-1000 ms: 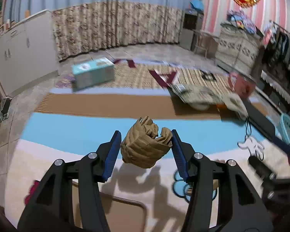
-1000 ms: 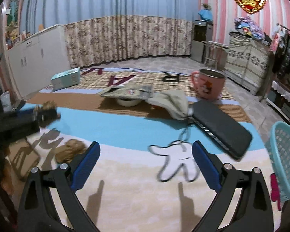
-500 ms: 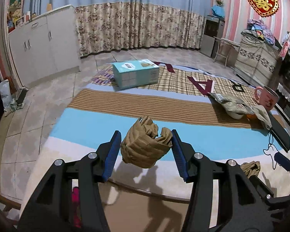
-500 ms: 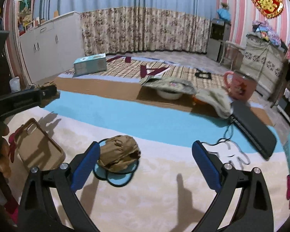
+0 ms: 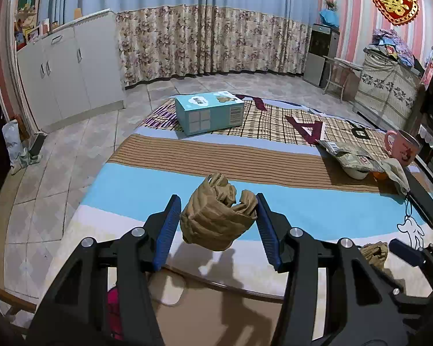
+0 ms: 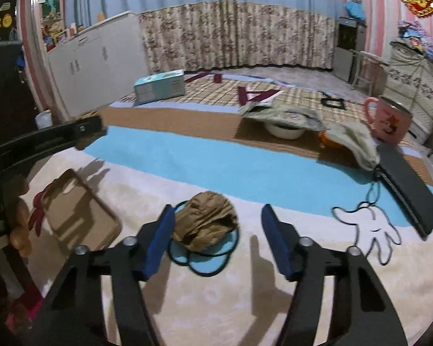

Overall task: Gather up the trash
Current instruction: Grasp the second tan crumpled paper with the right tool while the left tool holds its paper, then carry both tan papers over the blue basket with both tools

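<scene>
Pinching one crumpled brown paper wad (image 5: 219, 216) for disposal, the left gripper (image 5: 216, 225) is holding it aloft; the right gripper (image 6: 216, 230) is closing its jaws around a second brown wad (image 6: 206, 220) on the near rug (image 6: 216, 302), not yet gripping.

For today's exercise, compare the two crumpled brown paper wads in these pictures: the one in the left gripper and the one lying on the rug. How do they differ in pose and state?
The held wad hangs clear of the rug, pinched between the left gripper pads; the loose wad lies on the rug.
The right gripper is closing around the loose wad, touching at most one pad; the held wad is fully clamped.
Both are crumpled brown paper.
</scene>
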A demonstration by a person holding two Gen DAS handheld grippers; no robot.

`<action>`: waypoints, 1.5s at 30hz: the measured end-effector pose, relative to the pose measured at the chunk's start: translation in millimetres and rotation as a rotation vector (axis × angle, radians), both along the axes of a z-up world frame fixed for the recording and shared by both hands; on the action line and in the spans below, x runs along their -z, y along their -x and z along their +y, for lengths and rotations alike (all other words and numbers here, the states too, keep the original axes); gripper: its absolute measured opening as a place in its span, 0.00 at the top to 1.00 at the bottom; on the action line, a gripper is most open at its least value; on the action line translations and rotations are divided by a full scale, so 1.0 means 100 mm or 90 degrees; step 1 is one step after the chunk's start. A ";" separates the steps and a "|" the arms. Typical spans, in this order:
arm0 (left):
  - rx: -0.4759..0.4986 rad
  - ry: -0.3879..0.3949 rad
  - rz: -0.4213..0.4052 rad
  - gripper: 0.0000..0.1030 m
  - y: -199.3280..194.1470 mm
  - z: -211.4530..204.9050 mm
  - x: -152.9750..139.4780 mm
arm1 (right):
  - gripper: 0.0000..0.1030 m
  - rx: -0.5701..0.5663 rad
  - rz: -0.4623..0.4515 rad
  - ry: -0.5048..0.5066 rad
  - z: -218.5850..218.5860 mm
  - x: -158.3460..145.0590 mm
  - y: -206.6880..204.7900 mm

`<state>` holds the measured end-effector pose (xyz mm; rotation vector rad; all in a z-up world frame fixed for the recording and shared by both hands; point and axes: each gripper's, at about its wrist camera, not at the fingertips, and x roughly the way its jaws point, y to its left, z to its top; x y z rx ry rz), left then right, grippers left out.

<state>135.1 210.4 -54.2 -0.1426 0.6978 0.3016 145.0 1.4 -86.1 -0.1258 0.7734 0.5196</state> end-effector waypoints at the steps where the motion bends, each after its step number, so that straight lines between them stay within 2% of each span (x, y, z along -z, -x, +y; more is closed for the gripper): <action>1: 0.001 -0.003 0.001 0.50 0.00 -0.01 0.00 | 0.55 -0.007 0.003 -0.001 0.01 0.01 0.01; 5: 0.004 -0.007 0.001 0.50 -0.01 -0.05 -0.01 | 0.59 -0.022 -0.004 -0.004 0.04 -0.01 0.05; 10: 0.014 -0.011 -0.004 0.50 0.01 -0.13 -0.05 | 0.59 -0.001 -0.028 -0.008 -0.09 -0.12 0.04; 20: 0.084 -0.030 -0.022 0.50 -0.08 -0.69 -0.26 | 0.59 0.086 -0.064 -0.013 -0.76 -0.35 -0.12; 27: 0.174 -0.032 -0.058 0.50 -0.18 -1.48 -0.47 | 0.59 0.164 -0.106 -0.017 -1.67 -0.70 -0.16; 35: 0.285 -0.006 -0.095 0.50 -0.34 -2.54 -0.82 | 0.59 0.258 -0.137 0.033 -2.79 -0.95 -0.03; 40: 0.360 -0.030 -0.116 0.50 -0.40 -3.25 -1.01 | 0.59 0.312 -0.166 0.035 -3.32 -1.22 0.08; 45: 0.411 -0.017 -0.126 0.50 -0.42 -3.77 -1.02 | 0.59 0.355 -0.187 0.042 -3.72 -1.36 0.18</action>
